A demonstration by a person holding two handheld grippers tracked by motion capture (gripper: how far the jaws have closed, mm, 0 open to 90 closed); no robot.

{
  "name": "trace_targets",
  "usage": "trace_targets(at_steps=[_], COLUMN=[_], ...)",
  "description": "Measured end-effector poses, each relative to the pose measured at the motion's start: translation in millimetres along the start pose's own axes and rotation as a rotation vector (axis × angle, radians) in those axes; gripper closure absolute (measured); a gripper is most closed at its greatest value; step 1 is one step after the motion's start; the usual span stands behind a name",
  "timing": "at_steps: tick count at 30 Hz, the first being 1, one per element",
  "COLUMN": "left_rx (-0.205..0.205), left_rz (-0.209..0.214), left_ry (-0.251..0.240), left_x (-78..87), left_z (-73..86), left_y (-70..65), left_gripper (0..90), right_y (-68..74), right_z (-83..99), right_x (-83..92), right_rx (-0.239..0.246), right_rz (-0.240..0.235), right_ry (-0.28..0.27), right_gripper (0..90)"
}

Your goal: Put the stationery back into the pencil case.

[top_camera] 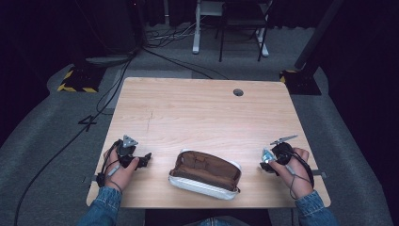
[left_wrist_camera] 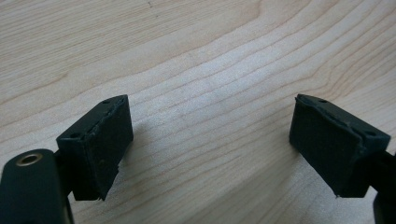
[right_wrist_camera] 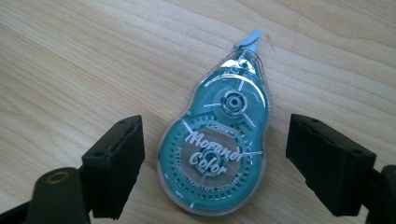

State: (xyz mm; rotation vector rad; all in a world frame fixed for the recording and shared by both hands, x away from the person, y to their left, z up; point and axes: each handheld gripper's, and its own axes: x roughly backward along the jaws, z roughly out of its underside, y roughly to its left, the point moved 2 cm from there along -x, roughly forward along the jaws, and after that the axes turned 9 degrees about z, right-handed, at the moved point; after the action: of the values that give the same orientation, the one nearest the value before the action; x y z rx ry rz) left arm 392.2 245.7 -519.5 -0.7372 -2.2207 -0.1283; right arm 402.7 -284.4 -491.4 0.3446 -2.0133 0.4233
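One correction tape (right_wrist_camera: pixel 219 140) reads "Moranor Color".

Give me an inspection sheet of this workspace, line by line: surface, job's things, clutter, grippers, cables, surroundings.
Surface: light wooden table, with a round cable hole near its far edge.
Job's things: an open pencil case, brown inside with a white outer shell, lies at the near edge; a teal correction tape lies flat on the wood between the right gripper's jaws.
Clutter: nothing seen.
Grippers: left gripper open over bare wood; right gripper open, jaws either side of the correction tape, apart from it.
Cables: one trails from each gripper along the wrist; more run over the floor at far left.
Surroundings: grey carpet, dark curtains, a white desk frame and a black chair behind.
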Motion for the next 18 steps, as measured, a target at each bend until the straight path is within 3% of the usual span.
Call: trace_targets(at_steps=[7, 14, 18], left_rx=[0.000, 0.000, 0.000], left_rz=[0.000, 0.000, -0.001], left_ry=[0.000, 0.000, 0.000], left_x=[0.0, 0.0, 0.0], left_z=[0.0, 0.0, 0.0], left_y=[0.0, 0.0, 0.0], left_gripper=[13.6, 13.6, 13.6], right_y=[-2.3, -2.9, -4.4], right_z=[0.9, 0.3, 0.2], right_x=[-4.6, -2.3, 0.2], right_rx=[-0.012, -0.010, -0.003], right_rz=[0.000, -0.003, -0.009], right_ry=[0.000, -0.003, 0.000], right_gripper=[19.0, 28.1, 38.6])
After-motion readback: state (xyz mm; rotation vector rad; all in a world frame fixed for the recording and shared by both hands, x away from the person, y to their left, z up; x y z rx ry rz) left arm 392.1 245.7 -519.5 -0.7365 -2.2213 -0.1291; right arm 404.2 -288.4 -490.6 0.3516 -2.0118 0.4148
